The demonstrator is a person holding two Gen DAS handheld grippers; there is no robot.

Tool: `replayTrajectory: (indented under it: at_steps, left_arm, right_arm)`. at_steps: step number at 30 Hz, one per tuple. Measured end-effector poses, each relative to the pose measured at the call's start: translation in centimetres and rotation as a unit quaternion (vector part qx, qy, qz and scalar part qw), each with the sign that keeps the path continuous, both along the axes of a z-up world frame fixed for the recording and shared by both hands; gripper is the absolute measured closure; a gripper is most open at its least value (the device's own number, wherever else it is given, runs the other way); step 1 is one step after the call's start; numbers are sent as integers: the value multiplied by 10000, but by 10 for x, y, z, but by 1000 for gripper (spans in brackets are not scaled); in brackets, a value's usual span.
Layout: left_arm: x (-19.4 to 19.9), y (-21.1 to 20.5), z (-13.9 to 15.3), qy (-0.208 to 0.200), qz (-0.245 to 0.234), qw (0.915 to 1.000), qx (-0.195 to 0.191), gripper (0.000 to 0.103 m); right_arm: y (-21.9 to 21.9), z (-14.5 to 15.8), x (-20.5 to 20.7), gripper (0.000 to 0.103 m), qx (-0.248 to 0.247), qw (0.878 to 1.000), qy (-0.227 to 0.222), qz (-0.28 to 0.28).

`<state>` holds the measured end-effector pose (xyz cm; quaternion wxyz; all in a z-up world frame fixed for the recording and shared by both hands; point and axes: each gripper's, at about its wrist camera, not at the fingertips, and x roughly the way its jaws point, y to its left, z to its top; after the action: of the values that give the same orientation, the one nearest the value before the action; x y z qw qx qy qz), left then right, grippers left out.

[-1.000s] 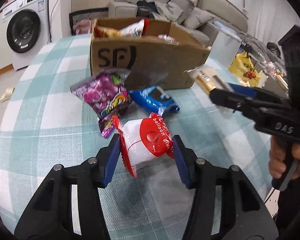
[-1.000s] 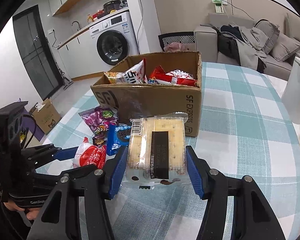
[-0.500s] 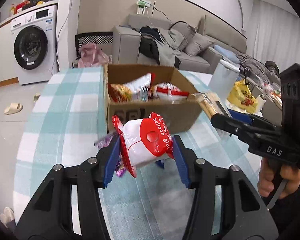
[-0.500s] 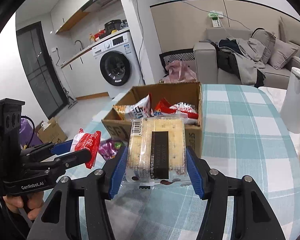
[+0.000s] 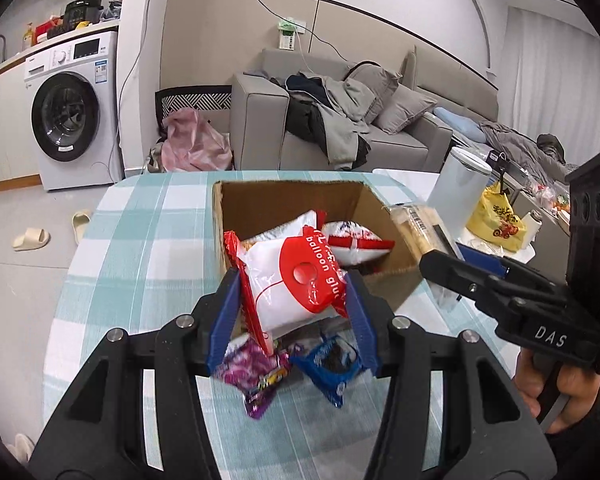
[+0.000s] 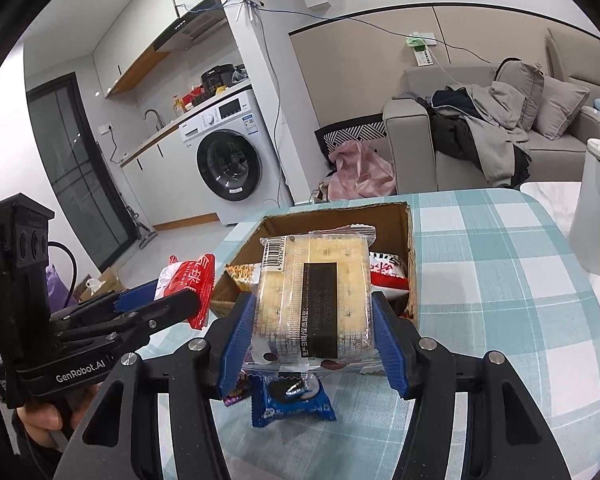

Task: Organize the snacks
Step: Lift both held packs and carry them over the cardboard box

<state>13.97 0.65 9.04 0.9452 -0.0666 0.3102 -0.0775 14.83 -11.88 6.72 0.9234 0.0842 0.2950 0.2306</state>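
Both tongs are clamped on packets, left tongs (image 5: 292, 312) on a gum bag (image 5: 290, 280), right tongs (image 6: 312, 344) on crackers (image 6: 314, 300), with the box (image 6: 410, 240) just beyond, mid-frame.

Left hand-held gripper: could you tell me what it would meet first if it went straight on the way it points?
Probably the snacks in the open box, though depth is unclear.

Both tongs (image 5: 292, 300) (image 6: 310, 336) clamped, raised.
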Motion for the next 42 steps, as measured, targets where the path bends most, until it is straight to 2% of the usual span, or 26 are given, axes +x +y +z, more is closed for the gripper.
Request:
replayTrajectory:
  at_steps: [13, 21, 33, 42]
  left_arm:
    - [43, -6, 5, -60, -22, 9998, 186, 54]
    - [70, -8, -2, -16, -7, 9997, 239, 54]
    - [111, -9, -31, 189, -25, 9991, 382, 54]
    - [130, -9, -44, 200, -144, 9986, 462, 54]
  right_arm:
    - [-7, -2, 30, 45, 177, 9994, 120, -257]
    - [-7, -8, 41, 45, 229, 9989, 237, -345]
    - [2, -22, 64, 45, 273, 9983, 385, -342]
    - [13, -33, 82, 45, 185, 9983, 433, -350]
